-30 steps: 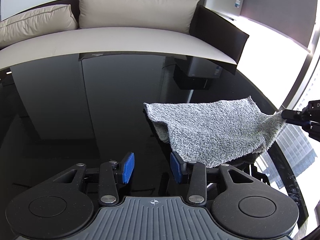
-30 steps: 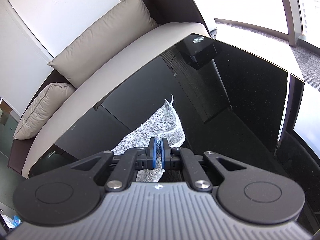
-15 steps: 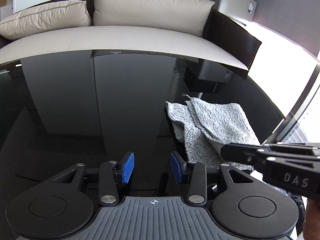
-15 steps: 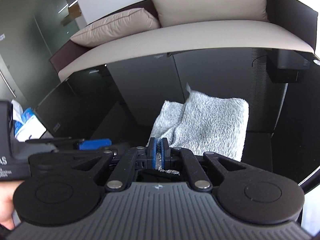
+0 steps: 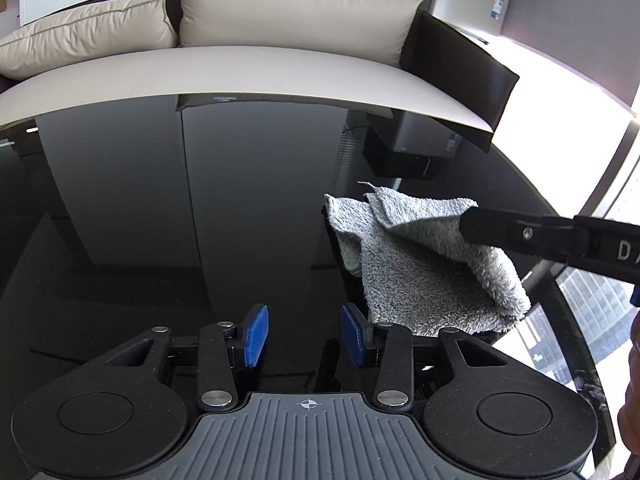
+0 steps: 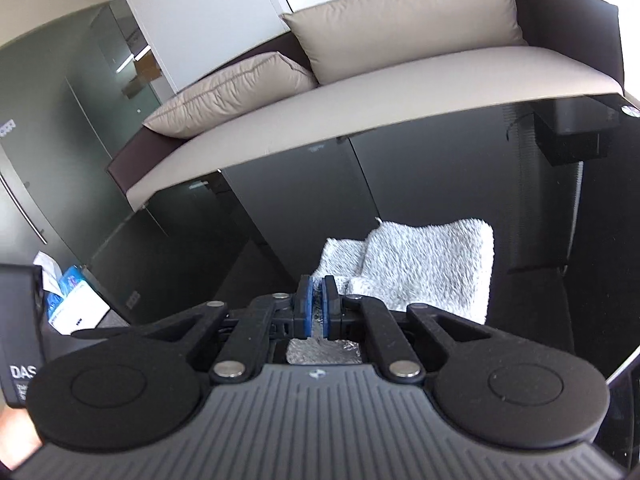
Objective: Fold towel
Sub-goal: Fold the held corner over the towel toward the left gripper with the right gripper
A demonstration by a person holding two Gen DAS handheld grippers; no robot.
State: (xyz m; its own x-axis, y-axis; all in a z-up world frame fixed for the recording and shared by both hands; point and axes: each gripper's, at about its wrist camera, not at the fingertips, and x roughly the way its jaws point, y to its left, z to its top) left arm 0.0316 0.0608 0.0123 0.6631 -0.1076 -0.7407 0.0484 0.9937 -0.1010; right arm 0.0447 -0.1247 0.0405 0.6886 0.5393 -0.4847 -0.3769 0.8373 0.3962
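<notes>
Plainly seen from left wrist only: right gripper (image 5: 466, 220) pinched shut on grey towel (image 5: 424, 268), lying half-folded on black table (image 5: 160, 220); left gripper (image 5: 305, 334) parted, empty, just beside it.

The grey towel (image 5: 420, 264) (image 6: 424, 264) is a small, fluffy terry cloth lying on the glossy black table top, towards its right side. It is doubled over unevenly: a lifted upper layer slopes down across the lower one, whose left edge pokes out beside it. One corner is raised and pinched.
</notes>
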